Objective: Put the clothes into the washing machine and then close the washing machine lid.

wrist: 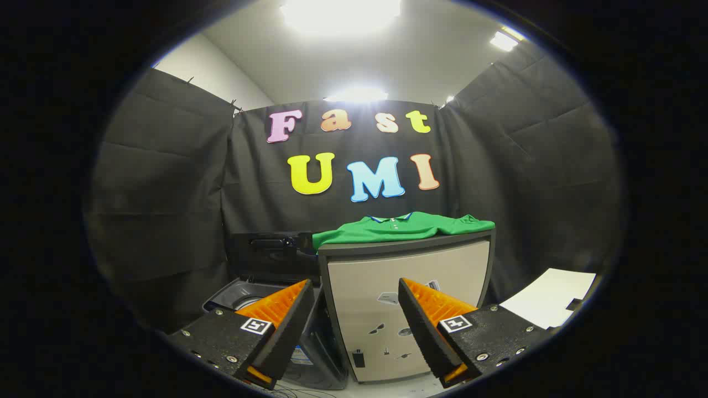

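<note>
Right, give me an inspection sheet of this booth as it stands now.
Surface: beige cabinet, dark top, stickers on its front.
Job's things: green shirt lying flat on the cabinet top; washing machine beside the cabinet, lid raised, drum opening visible.
Clutter: white sheet on the far side of the cabinet from the washer.
Grippers: gripper open, fingers apart, holding nothing, short of the cabinet.
Cables: thin wires on the floor below the fingers.
Surroundings: black cloth walls, ceiling lights.
</note>
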